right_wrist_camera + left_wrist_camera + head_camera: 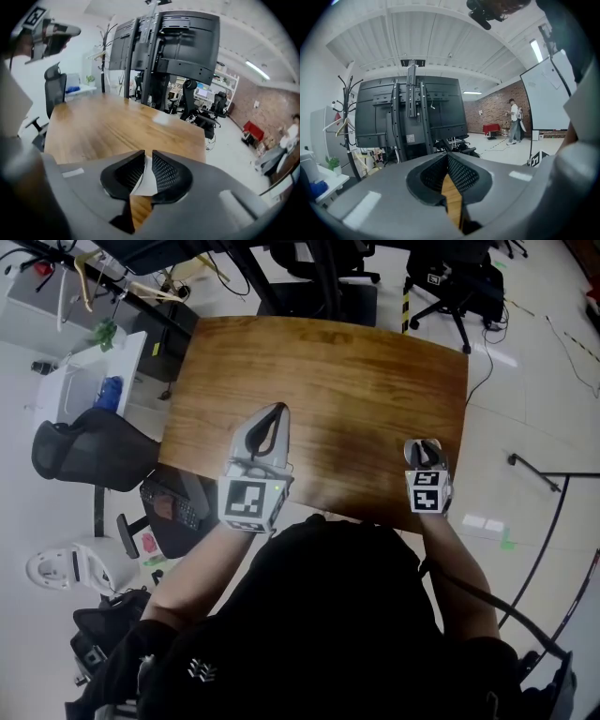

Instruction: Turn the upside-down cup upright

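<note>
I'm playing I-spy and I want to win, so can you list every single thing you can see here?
table: one, brown wood, in the middle
cup: one, white, pinched at the table's near right edge; can't tell which way up
office chair: one, black, left of the table
small table: one, white, far left
screen stand: one, black, beyond the table
coat rack: one, dark, left of the stand
person: one, far off by the brick wall
left gripper: grey, jaws together, empty, above the table
right gripper: grey, shut on the cup
</note>
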